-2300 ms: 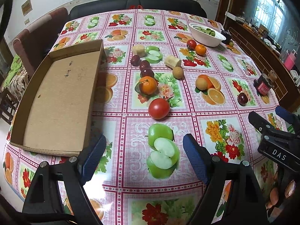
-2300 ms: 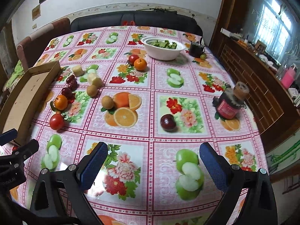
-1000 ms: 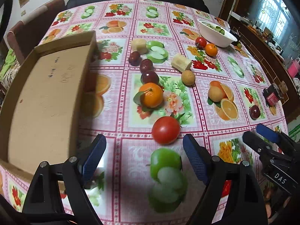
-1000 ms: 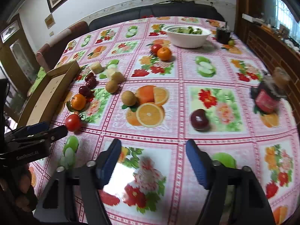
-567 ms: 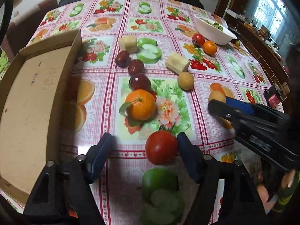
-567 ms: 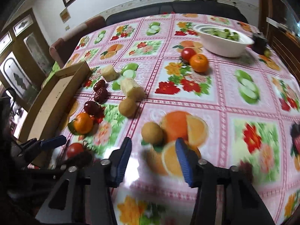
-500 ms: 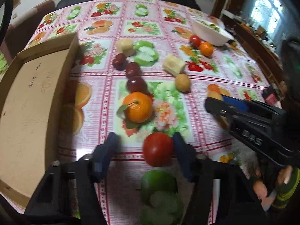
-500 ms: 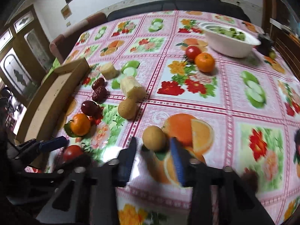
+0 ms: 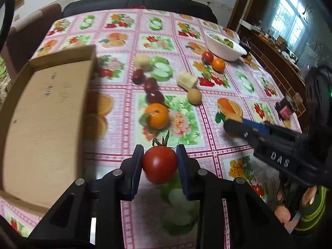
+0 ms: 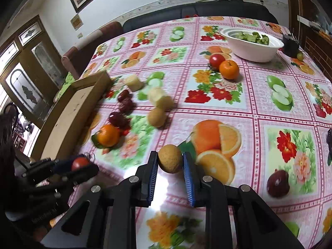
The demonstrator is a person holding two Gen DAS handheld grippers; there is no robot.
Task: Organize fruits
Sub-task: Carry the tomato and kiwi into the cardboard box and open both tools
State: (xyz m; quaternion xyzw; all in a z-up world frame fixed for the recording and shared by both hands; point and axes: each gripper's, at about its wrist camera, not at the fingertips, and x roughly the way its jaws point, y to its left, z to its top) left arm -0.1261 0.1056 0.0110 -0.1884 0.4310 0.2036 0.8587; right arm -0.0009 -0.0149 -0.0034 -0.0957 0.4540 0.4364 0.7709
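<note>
Right of the cardboard box [image 9: 41, 112], left tool [image 9: 159, 164] is clamped on the tomato [image 9: 159, 164], right tool [image 10: 170, 161] on a brown round fruit [image 10: 170, 158]; hard squeezing may bruise them, a loose grip drop them.

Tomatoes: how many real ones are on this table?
2. One tomato is held in the left gripper; the other tomato lies beside an orange near the white bowl.
</note>
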